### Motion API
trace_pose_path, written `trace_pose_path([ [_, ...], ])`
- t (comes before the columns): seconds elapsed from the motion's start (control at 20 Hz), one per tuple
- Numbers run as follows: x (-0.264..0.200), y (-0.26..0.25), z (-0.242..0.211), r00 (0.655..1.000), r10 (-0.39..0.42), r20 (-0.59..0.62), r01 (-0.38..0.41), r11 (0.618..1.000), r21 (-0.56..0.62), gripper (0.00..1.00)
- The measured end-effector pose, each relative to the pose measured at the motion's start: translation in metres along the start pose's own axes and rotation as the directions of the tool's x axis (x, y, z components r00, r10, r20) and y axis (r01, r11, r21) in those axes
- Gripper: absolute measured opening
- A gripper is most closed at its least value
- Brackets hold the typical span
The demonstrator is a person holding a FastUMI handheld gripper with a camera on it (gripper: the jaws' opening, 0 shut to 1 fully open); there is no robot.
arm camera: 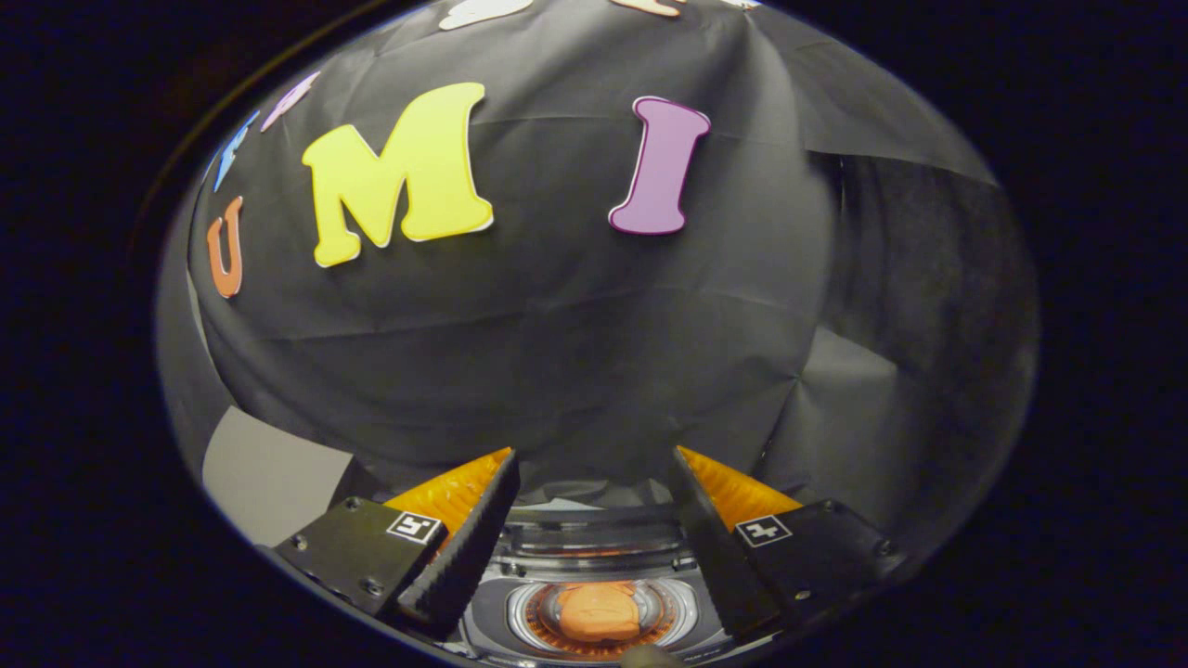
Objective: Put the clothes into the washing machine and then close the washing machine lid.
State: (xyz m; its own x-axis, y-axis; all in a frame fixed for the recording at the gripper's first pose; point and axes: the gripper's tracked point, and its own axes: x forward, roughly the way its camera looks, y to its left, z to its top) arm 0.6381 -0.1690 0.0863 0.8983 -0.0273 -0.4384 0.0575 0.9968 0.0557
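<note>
The gripper (594, 533) hangs above the washer (594, 617) with its fingers spread wide and nothing between them: it is released. Directly below, framed by the two fingers, the round drum mouth (599, 612) of the washer shows, and an orange cloth (599, 610) lies bunched inside it, near the middle of the opening. So the clothes part looks done, judging by this single piece in the drum; whether any other garment waits elsewhere I cannot tell.

Just beyond the drum mouth, towards the washer's back edge, a clear, dark-rimmed panel (594, 538) lies between the fingertips. It looks like the lid, raised and leaning back, though its exact tilt is hard to read through the fisheye.

The step in hand is therefore most likely closing the lid. To do it well, bring the fingers up to the lid's free edge, not its hinge, and either pinch that edge lightly or hook one finger behind it. Then swing it forward in an arc about the hinge at the back edge, without pushing straight down. Check that the cloth sits fully below the rim first, so no fold gets trapped. Lower the lid the last bit slowly and let it seat flat.

Further off, the black booth wall (557, 353) rises behind the washer, with a pale grey panel (269, 473) at its foot on the left.
</note>
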Motion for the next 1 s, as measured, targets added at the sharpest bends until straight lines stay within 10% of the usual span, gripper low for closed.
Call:
trace_pose_path([
  [0.5,0.055,-0.011,-0.046,0.987,-0.063,-0.150,0.062,0.998,-0.009,1.00],
  [1.0,0.048,-0.014,-0.047,0.997,-0.050,-0.057,0.048,0.998,-0.036,1.00],
])
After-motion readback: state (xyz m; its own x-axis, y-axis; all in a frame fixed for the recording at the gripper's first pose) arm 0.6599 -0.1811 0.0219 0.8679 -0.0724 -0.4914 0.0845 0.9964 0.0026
